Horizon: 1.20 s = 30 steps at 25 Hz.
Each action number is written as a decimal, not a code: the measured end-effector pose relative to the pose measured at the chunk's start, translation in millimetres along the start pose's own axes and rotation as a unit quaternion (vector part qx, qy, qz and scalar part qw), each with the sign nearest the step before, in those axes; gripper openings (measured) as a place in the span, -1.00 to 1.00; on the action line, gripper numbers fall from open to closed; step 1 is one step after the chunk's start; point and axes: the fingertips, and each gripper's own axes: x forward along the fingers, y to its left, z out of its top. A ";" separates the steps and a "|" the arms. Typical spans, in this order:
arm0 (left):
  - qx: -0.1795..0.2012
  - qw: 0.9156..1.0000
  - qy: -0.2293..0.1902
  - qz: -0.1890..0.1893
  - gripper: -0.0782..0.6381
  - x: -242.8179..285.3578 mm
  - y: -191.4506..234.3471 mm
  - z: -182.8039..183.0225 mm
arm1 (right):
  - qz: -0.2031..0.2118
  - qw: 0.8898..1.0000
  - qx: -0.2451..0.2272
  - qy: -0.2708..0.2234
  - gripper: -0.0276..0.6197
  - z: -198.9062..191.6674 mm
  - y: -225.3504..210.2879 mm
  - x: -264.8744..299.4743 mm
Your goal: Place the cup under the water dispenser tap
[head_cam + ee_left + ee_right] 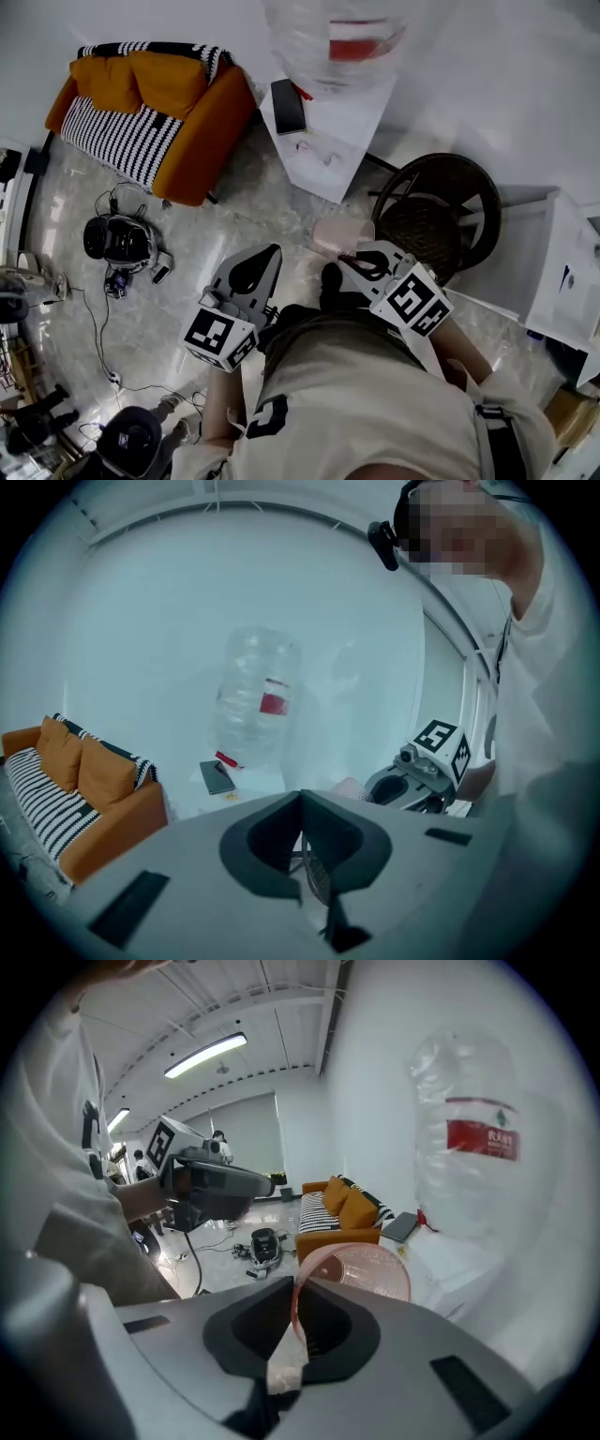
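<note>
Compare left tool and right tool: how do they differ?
The right tool is shut on the pink cup by its rim; the left tool is shut on nothing. The right tool sits beside the dark wicker chair; the left tool is over floor, nearer the sofa. Shared: jaws closed.

Pale pink cup — orange sofa, black-and-white striped seat.

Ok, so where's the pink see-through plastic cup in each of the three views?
Head view: the pink translucent plastic cup sits at centre, at the tip of the right hand-held gripper.
Left gripper view: a pink sliver of it shows right of centre.
Right gripper view: it is at centre, rim pinched in the jaws.
Shared landmark: the large clear water bottle with a red label.
</note>
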 end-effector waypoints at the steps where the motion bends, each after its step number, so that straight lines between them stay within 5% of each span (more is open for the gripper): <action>1: 0.002 1.000 -0.001 0.006 -0.62 6.3 5.3 4.5 | 0.002 1.000 -0.005 0.001 -0.81 1.7 -9.6 2.1; 11: -0.019 1.000 0.015 0.010 -0.62 49.3 49.5 6.7 | 0.025 0.982 -0.139 0.126 -0.81 -18.0 -45.4 71.6; 16: -0.029 0.999 0.026 -0.009 -0.62 67.8 84.6 -5.6 | 0.020 0.970 -0.161 0.181 -0.81 -31.3 -64.5 118.7; 20: -0.001 0.999 0.048 -0.022 -0.62 86.1 111.5 -11.0 | 0.009 0.962 -0.157 0.223 -0.81 -48.7 -81.9 153.0; 30: -0.039 0.990 0.109 -0.085 -0.62 144.8 143.1 -67.7 | -0.036 0.929 -0.173 0.325 -0.80 -139.8 -136.1 229.3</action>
